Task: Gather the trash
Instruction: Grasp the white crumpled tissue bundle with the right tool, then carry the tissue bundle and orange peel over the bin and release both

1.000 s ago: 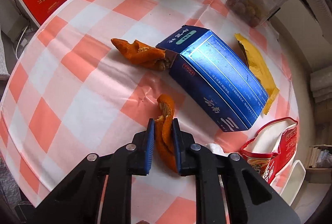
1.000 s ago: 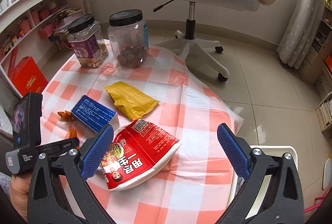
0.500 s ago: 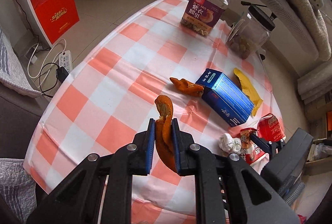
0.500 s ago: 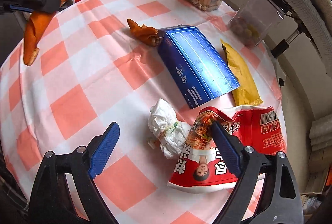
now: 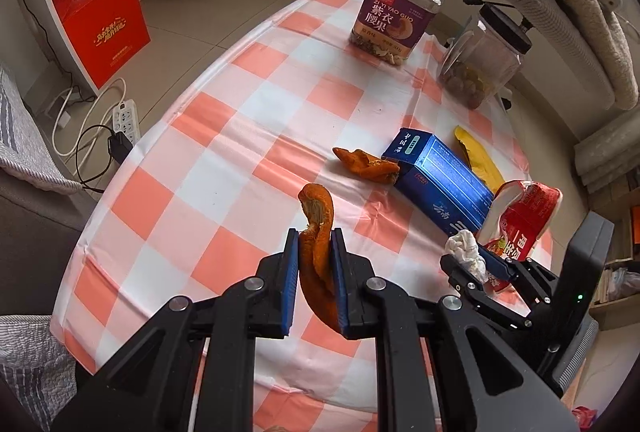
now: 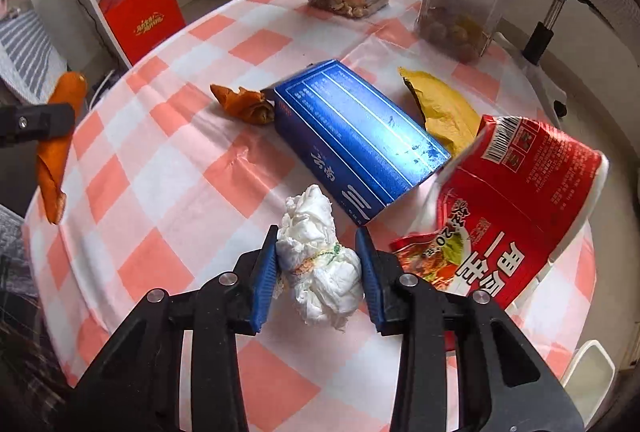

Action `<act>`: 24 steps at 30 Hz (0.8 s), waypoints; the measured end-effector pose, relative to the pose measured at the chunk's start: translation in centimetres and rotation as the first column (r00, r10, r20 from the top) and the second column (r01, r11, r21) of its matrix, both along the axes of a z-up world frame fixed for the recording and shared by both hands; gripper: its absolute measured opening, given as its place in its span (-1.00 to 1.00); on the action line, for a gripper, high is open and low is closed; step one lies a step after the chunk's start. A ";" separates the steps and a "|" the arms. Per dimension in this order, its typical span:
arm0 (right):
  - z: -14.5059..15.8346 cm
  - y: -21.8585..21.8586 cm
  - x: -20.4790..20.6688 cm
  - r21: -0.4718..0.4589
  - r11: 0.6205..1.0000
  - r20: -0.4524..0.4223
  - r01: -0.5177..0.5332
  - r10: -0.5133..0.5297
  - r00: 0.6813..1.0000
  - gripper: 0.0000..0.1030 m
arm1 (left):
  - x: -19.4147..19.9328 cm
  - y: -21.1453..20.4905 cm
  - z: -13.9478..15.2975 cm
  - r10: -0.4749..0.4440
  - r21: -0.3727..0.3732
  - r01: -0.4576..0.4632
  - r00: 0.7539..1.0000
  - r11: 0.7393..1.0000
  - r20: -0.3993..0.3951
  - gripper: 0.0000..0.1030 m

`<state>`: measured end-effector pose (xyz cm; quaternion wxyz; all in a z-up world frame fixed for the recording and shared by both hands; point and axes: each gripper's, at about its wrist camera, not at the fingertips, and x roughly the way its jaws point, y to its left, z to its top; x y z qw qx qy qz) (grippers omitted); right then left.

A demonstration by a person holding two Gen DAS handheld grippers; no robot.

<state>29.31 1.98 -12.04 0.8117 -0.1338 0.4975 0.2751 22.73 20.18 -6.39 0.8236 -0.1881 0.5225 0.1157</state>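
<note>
Checked orange-and-white cloth covered the round table point(image 6: 168, 167), and low in the right wrist frame the right gripper point(image 6: 318, 266), its jaws having just been closing, bracketed the crumpled white tissue point(image 6: 316, 256) with both pads at its sides. A clean lift likely needed a firmer squeeze, clear of the red noodle cup point(image 6: 516, 224) at right. At far left, beyond it, the left gripper point(image 5: 315, 282) pinched an orange peel point(image 5: 318, 252) aloft.
</note>
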 end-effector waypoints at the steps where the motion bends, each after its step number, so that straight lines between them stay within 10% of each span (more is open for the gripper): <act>1: 0.9 -0.2 -0.2 0.046 0.999 -0.003 0.009 -0.009 1.000 -0.31 | 0.0 -0.1 0.2 -0.002 -0.001 0.002 1.000 1.000 0.007 -0.69; 8: 6.1 -1.2 -1.6 0.219 0.973 0.056 0.068 -0.082 0.995 -0.30 | -0.1 -1.3 1.5 -0.028 0.031 0.026 0.998 0.999 0.060 -0.69; 24: 9.6 -8.3 -2.1 0.293 0.927 0.092 0.235 -0.271 0.958 -0.29 | 0.3 -7.3 3.6 -0.146 0.096 0.132 0.978 0.987 0.150 -0.69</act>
